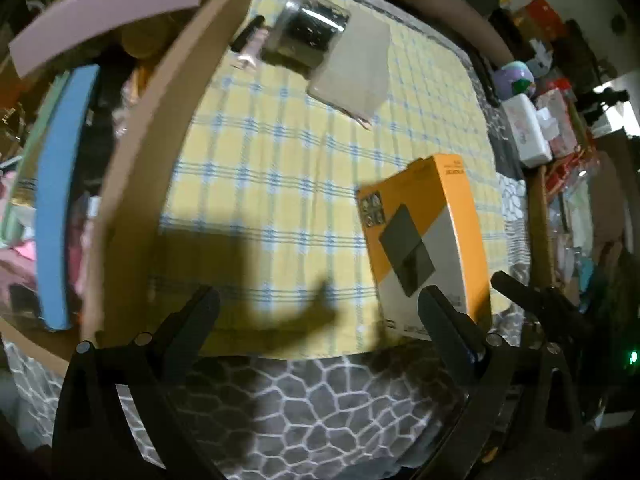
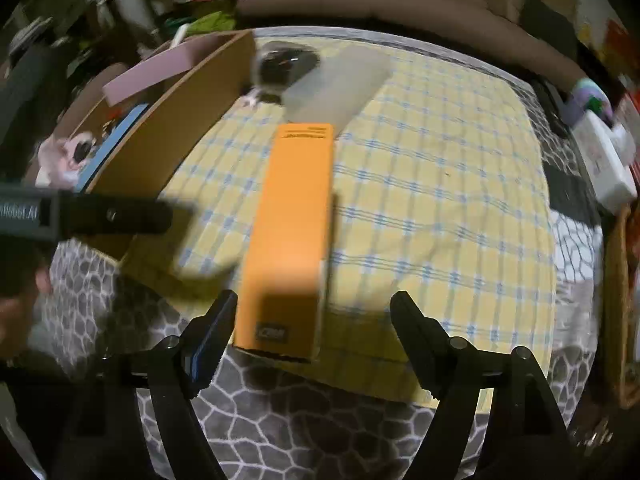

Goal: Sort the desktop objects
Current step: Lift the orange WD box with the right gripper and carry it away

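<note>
Both pairs of jaws stand wide apart, gripping nothing, over the orange box at the near edge of the table.

The left gripper has only bare yellow checked cloth between its fingers; the orange box lies beside its right finger. The right gripper straddles the box's near end, with the left finger just beside it and the right one well clear; whether any pad touches is blurred. Left of the box stands an open cardboard box with pink and blue foam pieces inside. Behind lie a clear-cased dark object, too blurred to identify, and a pale translucent pouch. Clutter at the room's edges is indistinct.
</note>
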The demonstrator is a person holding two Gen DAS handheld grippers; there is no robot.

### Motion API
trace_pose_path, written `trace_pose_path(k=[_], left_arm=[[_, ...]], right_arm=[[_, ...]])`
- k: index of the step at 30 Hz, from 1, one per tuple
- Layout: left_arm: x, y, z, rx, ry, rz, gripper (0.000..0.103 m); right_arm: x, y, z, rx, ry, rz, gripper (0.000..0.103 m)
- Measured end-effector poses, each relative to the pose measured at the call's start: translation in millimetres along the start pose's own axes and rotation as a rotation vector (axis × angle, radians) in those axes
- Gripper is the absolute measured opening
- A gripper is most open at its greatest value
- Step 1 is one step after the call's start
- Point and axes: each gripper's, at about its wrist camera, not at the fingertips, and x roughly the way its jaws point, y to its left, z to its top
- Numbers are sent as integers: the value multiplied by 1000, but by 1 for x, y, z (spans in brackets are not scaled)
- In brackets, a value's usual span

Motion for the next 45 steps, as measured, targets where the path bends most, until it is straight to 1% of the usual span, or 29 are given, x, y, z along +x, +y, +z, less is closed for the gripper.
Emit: trace_pose_path(k=[1, 2, 3, 5, 8, 12, 14, 16, 17, 18, 19, 20, 21, 22, 23, 24, 26, 27, 28, 31, 33, 35, 37, 38, 39, 41, 43, 44, 45], left_arm=[[0, 2, 0, -2, 1, 12, 100], [0, 4, 1, -6, 2, 19, 100], [0, 4, 3, -8, 2, 17, 100], [-3, 7, 4, -11, 1, -4, 100], [-8, 7, 5, -8, -26, -17, 100], [-18, 7, 5, -11, -73, -37, 100], [-19, 0, 4, 15, -76, -64, 100], [-19, -8, 3, 44, -76, -104, 100], [-19, -11, 2, 42, -77, -130, 100], [-17, -11, 1, 4, -76, -174, 100], [-15, -10, 1, -29, -74, -204, 100], [-10, -4, 0, -122, -67, -304, 100], [-6, 0, -1, -179, -63, -363, 100], [4, 7, -3, -291, -42, -482, 100], [12, 11, -4, -350, -11, -557, 100], [17, 10, -2, -370, 23, -613, 100], [23, 8, 3, -358, 53, -692, 100], [24, 8, 3, -362, 56, -714, 100], [27, 8, 5, -374, 75, -775, 101], [42, 12, 8, -440, 132, -929, 101], [52, 17, 8, -494, 136, -952, 101], [61, 21, 12, -493, 130, -894, 101], [63, 19, 19, -444, 127, -739, 99], [60, 15, 26, -378, 113, -593, 97], [57, 11, 28, -336, 93, -520, 97], [40, -5, 37, -184, 34, -344, 97], [22, -27, 43, -24, -24, -227, 97], [12, -37, 45, 51, -68, -166, 97], [1, -48, 44, 124, -140, -87, 97]], right_arm=[[0, 5, -1, -41, -6, 1, 79], [2, 15, -4, -126, -11, -7, 73], [4, 23, -7, -201, -17, -22, 59], [6, 44, -18, -383, -42, -76, 51], [4, 57, -31, -535, -88, -82, 49], [-2, 52, -37, -578, -141, -71, 47], [-9, 47, -41, -604, -177, -105, 45], [-18, 40, -42, -602, -213, -129, 43], [-26, 34, -41, -585, -259, -149, 39], [-32, 29, -38, -560, -296, -172, 38], [-38, 23, -34, -520, -332, -207, 41], [-43, 16, -28, -460, -359, -250, 54], [-48, 12, -23, -411, -373, -260, 72], [-53, 7, -20, -369, -390, -258, 80], [-61, 3, -17, -317, -419, -256, 88], [-66, 0, -16, -286, -436, -257, 91], [-76, -8, -13, -220, -467, -256, 94], [-79, -12, -12, -189, -473, -238, 94], [-80, -15, -10, -166, -467, -216, 94], [-77, -26, -9, -101, -394, -114, 95], [-65, -23, -9, -130, -326, -98, 95], [-54, -12, -12, -201, -255, -104, 95], [-40, -2, -14, -260, -190, -89, 95], [-31, 2, -16, -276, -163, -74, 95], [-25, 6, -17, -284, -138, -53, 95], [-15, 11, -19, -306, -100, -30, 93], [-10, 11, -20, -327, -107, -43, 91], [-8, 9, -22, -345, -115, -61, 83], [-5, 7, -21, -351, -113, -79, 66]])
